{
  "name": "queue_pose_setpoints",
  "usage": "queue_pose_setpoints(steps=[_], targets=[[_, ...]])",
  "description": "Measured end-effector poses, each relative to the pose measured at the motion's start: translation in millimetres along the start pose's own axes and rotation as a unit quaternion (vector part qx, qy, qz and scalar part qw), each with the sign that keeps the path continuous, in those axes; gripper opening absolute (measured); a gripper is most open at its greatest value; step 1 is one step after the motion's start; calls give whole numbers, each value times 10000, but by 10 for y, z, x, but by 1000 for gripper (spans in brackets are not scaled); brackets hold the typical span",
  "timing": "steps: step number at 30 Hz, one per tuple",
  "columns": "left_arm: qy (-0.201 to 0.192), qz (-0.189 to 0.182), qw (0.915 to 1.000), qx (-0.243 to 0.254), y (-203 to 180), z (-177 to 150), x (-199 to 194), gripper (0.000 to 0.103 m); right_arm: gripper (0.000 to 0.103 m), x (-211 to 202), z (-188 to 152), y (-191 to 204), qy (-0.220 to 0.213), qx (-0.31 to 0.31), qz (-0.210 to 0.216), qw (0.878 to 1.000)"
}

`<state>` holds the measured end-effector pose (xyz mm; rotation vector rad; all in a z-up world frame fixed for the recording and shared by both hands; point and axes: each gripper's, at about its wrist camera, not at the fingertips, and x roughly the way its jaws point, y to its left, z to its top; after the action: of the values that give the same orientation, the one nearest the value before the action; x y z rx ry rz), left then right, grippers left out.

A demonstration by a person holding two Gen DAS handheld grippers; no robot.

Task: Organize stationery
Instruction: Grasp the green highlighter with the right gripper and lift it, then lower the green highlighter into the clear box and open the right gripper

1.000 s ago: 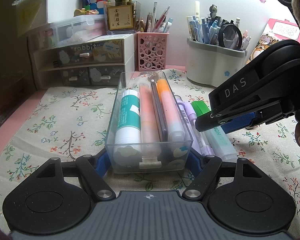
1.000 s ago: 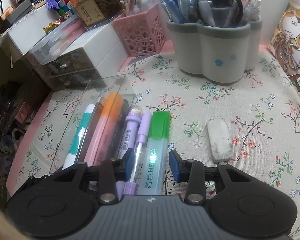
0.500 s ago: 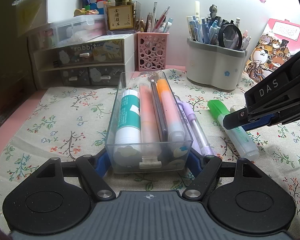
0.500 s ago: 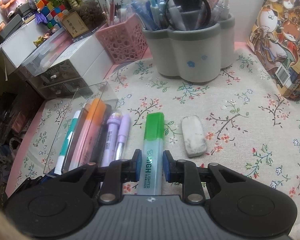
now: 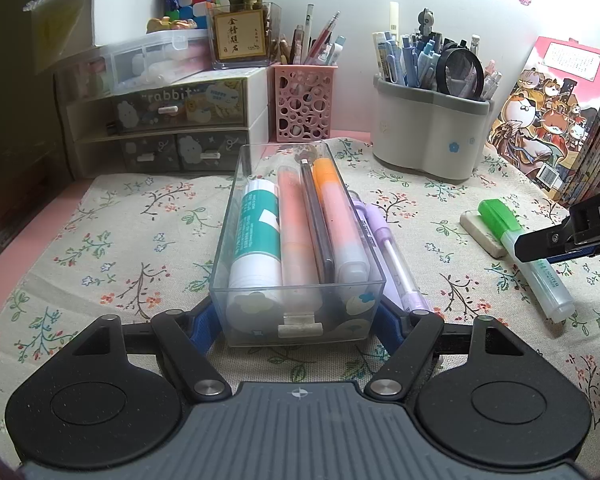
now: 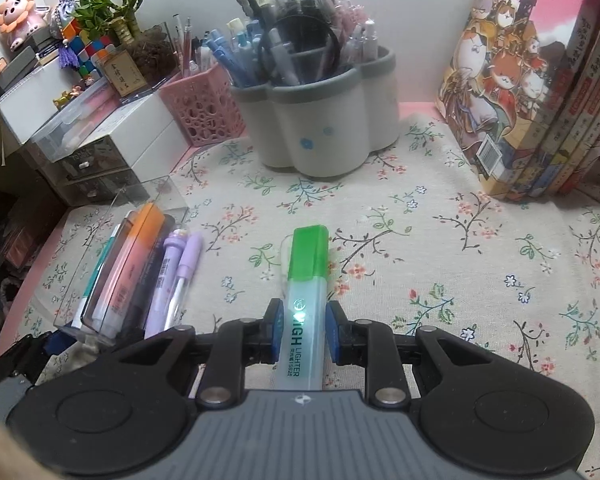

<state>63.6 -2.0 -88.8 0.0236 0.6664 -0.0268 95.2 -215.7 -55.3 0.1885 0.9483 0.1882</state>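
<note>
A clear plastic drawer tray (image 5: 236, 184) lies on the floral cloth, holding a teal-and-white glue stick (image 5: 256, 236), pink and orange highlighters and a dark pen. My left gripper (image 5: 296, 316) is shut on the tray's near end. Two purple pens (image 5: 384, 248) lie right of the tray. My right gripper (image 6: 302, 328) is shut on a green-capped highlighter (image 6: 308, 276), which also shows in the left wrist view (image 5: 520, 252), held over the cloth at the right. A white eraser (image 5: 480, 232) lies beside it, hidden in the right wrist view.
A grey flower-shaped pen holder (image 6: 320, 132) and a pink mesh pen cup (image 5: 304, 104) stand at the back. A small drawer unit (image 5: 160, 128) stands at the back left. A stack of boxed books (image 6: 540, 92) stands at the right.
My right gripper closed on the green highlighter and carried it right, away from the purple pens, over the eraser. The left gripper and tray have not moved.
</note>
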Motion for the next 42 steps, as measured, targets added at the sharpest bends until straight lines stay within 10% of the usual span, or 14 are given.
queue_pose_setpoints(steps=[16,42], targets=[[-1,2,10000,-1,-2,0,0,74,20,199,-16,-516,181,1326,1298,9825],[-1,-2,10000,-3,-9,-4,1,74,11,101,125,166,222,-74,-48,9997]])
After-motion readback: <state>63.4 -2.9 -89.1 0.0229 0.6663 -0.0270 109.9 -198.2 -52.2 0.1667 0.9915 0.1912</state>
